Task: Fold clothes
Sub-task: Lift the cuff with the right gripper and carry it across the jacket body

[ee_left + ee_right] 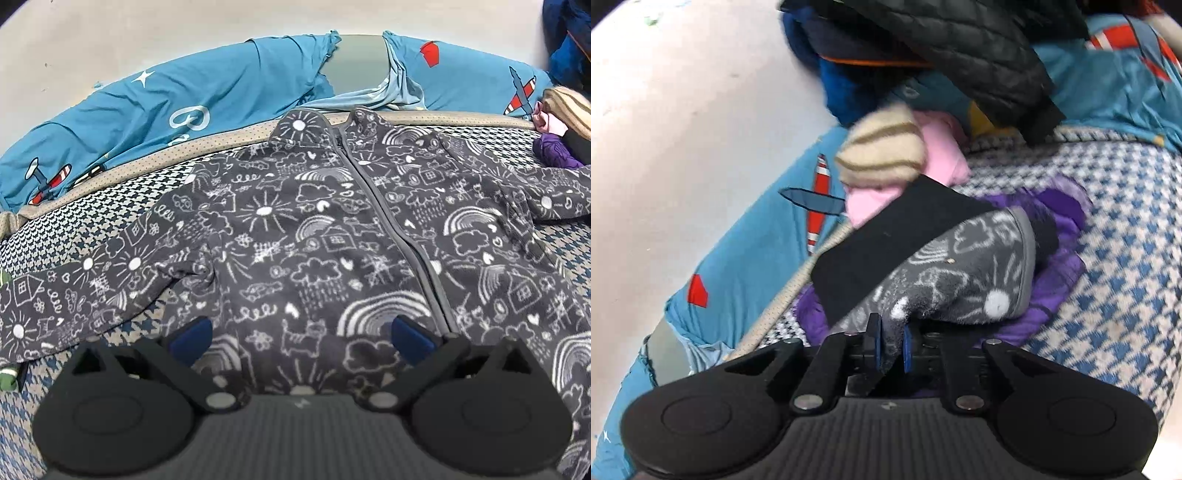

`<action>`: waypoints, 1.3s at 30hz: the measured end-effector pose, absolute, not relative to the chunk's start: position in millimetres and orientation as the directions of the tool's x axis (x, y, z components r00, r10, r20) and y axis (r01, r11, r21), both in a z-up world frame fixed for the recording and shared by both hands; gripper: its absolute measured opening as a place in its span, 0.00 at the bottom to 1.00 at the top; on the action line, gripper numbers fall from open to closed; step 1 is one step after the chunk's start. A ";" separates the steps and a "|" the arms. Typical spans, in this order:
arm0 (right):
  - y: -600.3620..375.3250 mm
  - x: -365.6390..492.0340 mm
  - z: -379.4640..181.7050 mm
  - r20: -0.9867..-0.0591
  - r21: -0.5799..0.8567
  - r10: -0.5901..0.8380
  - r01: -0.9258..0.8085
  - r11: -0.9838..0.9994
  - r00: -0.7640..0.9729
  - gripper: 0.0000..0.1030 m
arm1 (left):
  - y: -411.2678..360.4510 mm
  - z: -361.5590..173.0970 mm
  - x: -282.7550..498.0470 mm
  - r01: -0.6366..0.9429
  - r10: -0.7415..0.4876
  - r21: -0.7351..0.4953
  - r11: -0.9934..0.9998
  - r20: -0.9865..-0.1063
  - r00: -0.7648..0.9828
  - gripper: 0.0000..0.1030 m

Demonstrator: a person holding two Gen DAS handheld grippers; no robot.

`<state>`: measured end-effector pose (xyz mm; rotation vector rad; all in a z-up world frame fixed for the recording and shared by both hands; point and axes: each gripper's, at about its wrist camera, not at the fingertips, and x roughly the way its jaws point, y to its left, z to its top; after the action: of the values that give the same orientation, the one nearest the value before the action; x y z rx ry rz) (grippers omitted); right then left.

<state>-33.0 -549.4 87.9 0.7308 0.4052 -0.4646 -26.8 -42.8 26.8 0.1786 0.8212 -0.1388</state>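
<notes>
A bed with a blue-and-white houndstooth woven cover (92, 225) fills both views, and a teal cotton sheet printed with red aeroplanes and white stars (207, 92) is bunched along its far edge against a pale wall. Spread flat across the cover lies the dark grey fleece zip jacket patterned with white suns, clouds, rainbows and houses (295, 236), front up, zip closed, collar toward the teal sheet and both sleeves stretched out to the sides.

At the bed's far right corner sits a heap of other clothes: a black quilted jacket (964, 44), a purple garment (1067, 236), a pink garment (942, 158) and a cream knit piece with brown stripes (882, 151).

The left gripper (301, 338) hovers over the jacket's lower front, its blue-padded fingers spread wide with nothing between them. The right gripper (890, 349) has its pads pinched nearly together on the fleece of the jacket's sleeve cuff (960, 280), which lies over the purple garment.
</notes>
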 end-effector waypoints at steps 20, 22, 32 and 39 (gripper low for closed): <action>-444.4 25.4 108.1 -0.350 0.479 0.041 0.141 0.867 0.936 0.10 | -48.2 19.8 -19.9 0.176 -0.056 0.079 0.981 -0.757 0.651 1.00; -433.4 31.7 107.8 -0.351 0.462 0.061 0.116 0.879 0.934 0.10 | -46.4 19.4 -18.9 0.166 -0.052 0.074 0.983 -0.759 0.649 1.00; -382.3 62.7 105.0 -0.363 0.416 0.157 0.009 0.909 0.918 0.10 | -28.6 23.1 -13.4 0.083 -0.026 0.037 0.996 -0.761 0.648 1.00; -331.1 74.0 99.6 -0.359 0.348 0.261 -0.131 0.928 0.896 0.10 | -13.0 26.6 -11.3 0.018 0.008 0.027 0.999 -0.758 0.652 1.00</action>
<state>74.0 -331.1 99.6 0.3237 0.4132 0.2064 -11.3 -13.0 26.6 0.0330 0.8609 -0.0056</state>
